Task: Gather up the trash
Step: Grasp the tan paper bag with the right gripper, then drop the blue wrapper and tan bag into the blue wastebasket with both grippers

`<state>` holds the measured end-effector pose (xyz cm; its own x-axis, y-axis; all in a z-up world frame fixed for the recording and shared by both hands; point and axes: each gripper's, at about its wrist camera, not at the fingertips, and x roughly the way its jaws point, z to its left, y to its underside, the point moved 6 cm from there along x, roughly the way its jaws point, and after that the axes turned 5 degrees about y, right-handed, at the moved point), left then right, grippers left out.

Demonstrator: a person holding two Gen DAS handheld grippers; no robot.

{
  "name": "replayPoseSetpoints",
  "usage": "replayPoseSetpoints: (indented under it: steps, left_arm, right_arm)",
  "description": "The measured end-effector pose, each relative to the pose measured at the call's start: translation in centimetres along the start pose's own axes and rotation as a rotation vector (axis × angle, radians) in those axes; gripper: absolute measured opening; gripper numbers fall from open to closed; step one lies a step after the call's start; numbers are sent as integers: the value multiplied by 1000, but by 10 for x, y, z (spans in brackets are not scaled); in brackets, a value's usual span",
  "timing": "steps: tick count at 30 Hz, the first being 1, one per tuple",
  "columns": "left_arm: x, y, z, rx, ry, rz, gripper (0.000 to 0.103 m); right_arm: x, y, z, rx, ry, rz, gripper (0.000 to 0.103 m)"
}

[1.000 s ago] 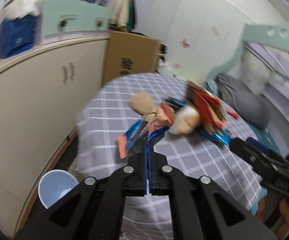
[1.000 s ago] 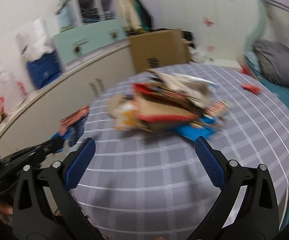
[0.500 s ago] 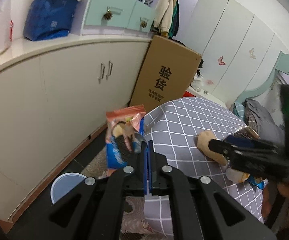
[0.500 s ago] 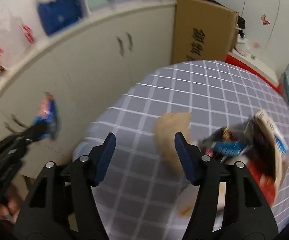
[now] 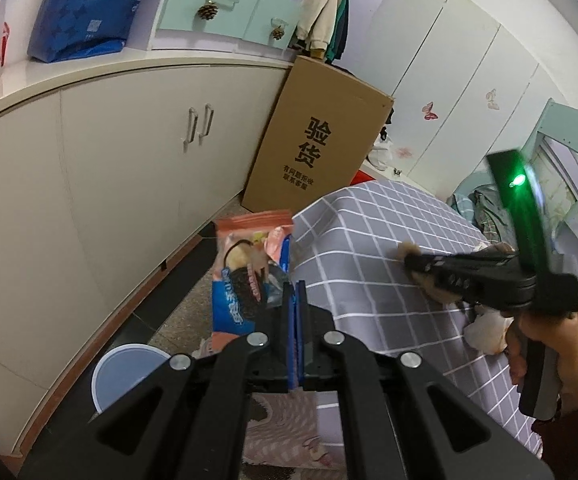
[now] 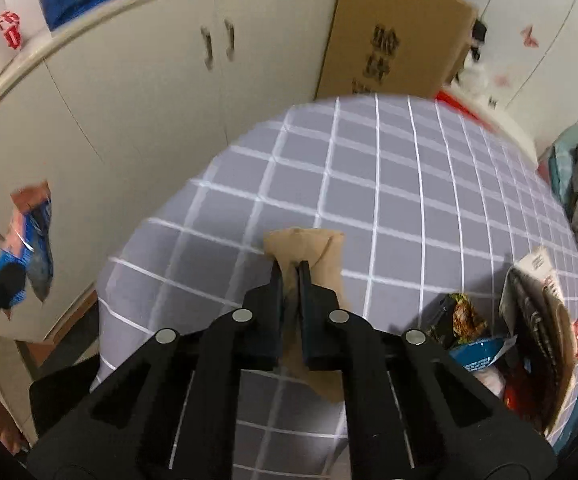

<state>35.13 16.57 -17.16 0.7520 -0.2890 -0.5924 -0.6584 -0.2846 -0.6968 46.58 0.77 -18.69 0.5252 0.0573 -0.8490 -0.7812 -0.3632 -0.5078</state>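
Left claw (image 5: 294, 300) gripped crumpled orange-and-blue snack wrappers (image 5: 247, 276) beside the checked desk (image 5: 373, 240); right claw (image 6: 290, 276) pinched a crumpled brown paper bag (image 6: 309, 248). Next, both loads probably needed carrying over the pale-blue round bin (image 5: 123, 372) for release.

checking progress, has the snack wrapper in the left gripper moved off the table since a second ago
Yes. The snack wrapper, pinched in the left gripper, now hangs past the table edge, over the floor near the bin.
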Motion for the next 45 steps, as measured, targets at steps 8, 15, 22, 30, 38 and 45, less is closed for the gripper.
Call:
replayPoseSetpoints:
  steps: [8, 15, 22, 30, 38, 45]
  left_arm:
    - [-15, 14, 64, -91, -54, 7, 1]
    - [2, 52, 149, -214, -149, 110, 1]
    - [58, 102, 211, -302, -195, 278, 1]
    - [91, 137, 249, -363, -257, 370, 52]
    - [92, 151, 259, -359, -282, 386, 62]
    - [73, 157, 271, -390, -305, 369, 63]
  right_arm:
    - [-38, -8, 117, -77, -250, -134, 7]
    - [7, 9, 212, -91, -328, -75, 7]
    - [85, 49, 257, -36, -345, 49, 7]
    - [131, 70, 256, 26, -348, 133, 7]
    - [144, 78, 267, 28, -373, 175, 7]
    - [145, 81, 276, 17, -393, 184, 7]
